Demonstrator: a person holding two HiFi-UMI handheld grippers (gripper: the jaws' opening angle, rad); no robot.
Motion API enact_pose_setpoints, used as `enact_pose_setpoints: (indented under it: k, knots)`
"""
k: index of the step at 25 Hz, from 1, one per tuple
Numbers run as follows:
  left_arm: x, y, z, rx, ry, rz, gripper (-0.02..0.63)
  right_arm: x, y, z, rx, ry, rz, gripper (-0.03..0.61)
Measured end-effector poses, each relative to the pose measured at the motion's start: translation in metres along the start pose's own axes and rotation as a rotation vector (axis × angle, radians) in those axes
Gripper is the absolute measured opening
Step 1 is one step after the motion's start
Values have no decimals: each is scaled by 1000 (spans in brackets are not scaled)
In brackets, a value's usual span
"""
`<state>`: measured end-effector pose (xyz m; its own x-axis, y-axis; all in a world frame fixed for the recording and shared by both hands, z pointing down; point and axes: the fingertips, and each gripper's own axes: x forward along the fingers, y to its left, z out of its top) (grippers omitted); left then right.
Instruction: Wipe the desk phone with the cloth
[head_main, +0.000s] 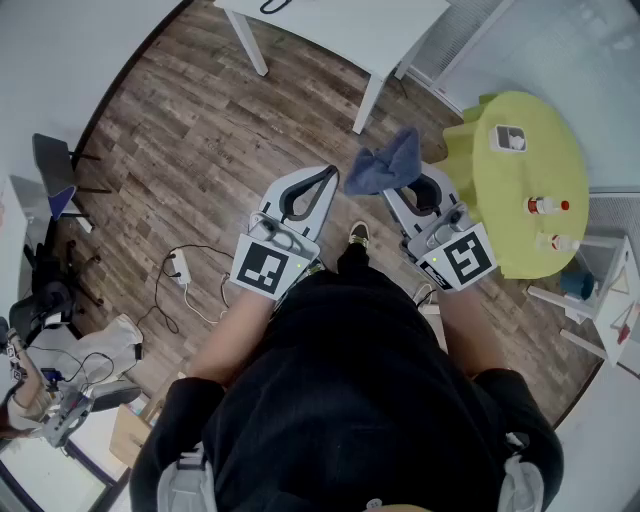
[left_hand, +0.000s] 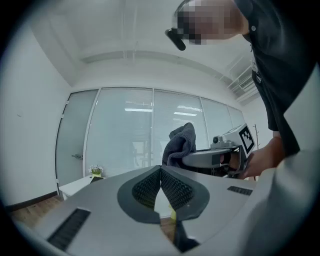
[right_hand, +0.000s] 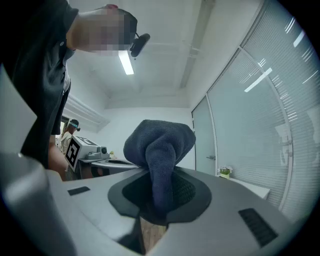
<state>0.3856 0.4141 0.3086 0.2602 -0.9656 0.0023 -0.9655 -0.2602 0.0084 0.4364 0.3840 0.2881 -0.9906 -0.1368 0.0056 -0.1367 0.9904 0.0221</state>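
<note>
Head view, frame centre: R gripper (head_main: 404, 188) jaws clamped on dark-blue cloth (head_main: 385, 165) — cloth bunched at its tip. L gripper (head_main: 326, 176) just left, jaws together, nothing btwn them. Yellow-green round table (head_main: 545, 235) — frame right.

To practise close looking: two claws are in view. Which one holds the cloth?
The right claw, shut on the dark blue cloth bunched above its jaws. The left claw is shut too, but with nothing between its jaws.
</note>
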Motion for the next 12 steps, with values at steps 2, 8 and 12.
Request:
enact_pose_setpoints:
  k: [2,8,12]
  knots:
    - [-1,1,-1,-5,1,4,11,-1,0,-1,1,2,-2,91]
    - [0,3,0,-6,-4,7,11,0,-2,-1,-3,7,-5,91]
    - [5,3,1,-4,-5,11,11,0,-7,-2,-13,14,-2,91]
